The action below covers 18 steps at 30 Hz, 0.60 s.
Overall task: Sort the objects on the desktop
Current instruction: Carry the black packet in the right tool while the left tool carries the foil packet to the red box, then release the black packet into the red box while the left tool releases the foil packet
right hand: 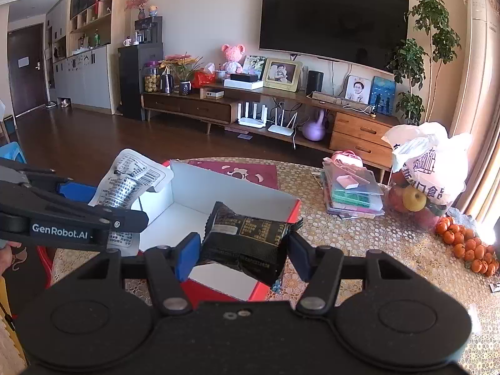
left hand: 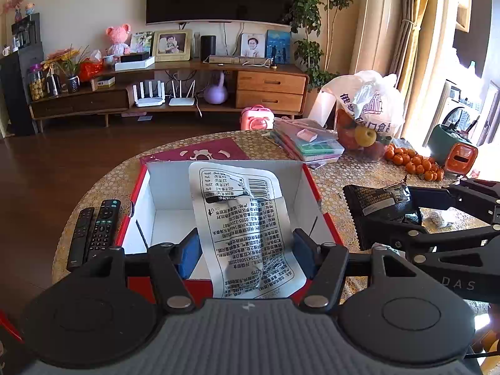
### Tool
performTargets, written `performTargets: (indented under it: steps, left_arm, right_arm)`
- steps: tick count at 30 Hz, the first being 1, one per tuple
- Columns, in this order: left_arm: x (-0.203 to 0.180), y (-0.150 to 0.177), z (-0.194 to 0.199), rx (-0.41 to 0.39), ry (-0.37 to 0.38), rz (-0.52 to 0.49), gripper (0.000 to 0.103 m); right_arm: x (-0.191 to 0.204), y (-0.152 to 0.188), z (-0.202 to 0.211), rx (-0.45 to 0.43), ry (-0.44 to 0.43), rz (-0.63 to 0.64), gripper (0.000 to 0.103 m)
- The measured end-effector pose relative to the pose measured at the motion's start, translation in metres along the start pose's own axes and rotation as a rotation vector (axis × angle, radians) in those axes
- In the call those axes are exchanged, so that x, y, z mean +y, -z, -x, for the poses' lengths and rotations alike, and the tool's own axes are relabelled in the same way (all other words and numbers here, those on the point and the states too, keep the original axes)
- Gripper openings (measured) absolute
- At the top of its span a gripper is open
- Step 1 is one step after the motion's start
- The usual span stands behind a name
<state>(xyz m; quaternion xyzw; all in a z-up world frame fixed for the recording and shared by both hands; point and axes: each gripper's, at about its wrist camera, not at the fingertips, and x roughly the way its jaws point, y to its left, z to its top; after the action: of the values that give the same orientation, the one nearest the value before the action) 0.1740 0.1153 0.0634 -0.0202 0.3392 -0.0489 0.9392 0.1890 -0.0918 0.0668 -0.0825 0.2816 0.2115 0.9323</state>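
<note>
Surroundings, left wrist view: a round table (left hand: 343,175) with a gold patterned cloth carries an open box (left hand: 162,206), red outside and white inside, at the centre. Two remote controls (left hand: 95,234) lie side by side at 9 o'clock of the box, just beside its left wall. A stack of flat plastic cases (left hand: 307,145) sits at 1 o'clock of the box, a white plastic bag (left hand: 368,100) of fruit stands further towards 2 o'clock, and a heap of small oranges (left hand: 412,162) lies beside it. Nothing stands between either gripper and the box opening.

Left side: a white snack packet (left hand: 247,234), printed back facing the camera, hangs over the box interior between the fingers of the left gripper (left hand: 247,250). The blue pads flank the lower part of the packet, pinching it, and its upper end rises towards 12 o'clock above the box.

Right side, right wrist view: a black snack packet (right hand: 243,240) lies crosswise between the fingers of the right gripper (right hand: 242,251), over the near right corner of the box (right hand: 187,193). The blue pads press on its two ends, clamping it. The left gripper (right hand: 93,200) with its white packet (right hand: 131,181) appears at 10 o'clock, over the left wall of the box
</note>
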Motion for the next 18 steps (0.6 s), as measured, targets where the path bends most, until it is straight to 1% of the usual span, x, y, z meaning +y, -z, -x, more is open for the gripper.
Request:
performTargets:
  steps: [4, 10, 18]
  left_arm:
    - [0.011, -0.005, -0.016, 0.024, -0.007, 0.01, 0.061]
    - [0.023, -0.01, -0.037, 0.049, -0.016, -0.002, 0.061]
    - [0.043, -0.023, -0.073, 0.113, -0.019, 0.0, 0.061]
  right_arm:
    - [0.003, -0.005, -0.016, 0.013, -0.003, 0.016, 0.061]
    - [0.011, -0.012, -0.035, 0.032, -0.018, 0.029, 0.061]
    - [0.024, -0.015, -0.063, 0.063, -0.027, 0.077, 0.061]
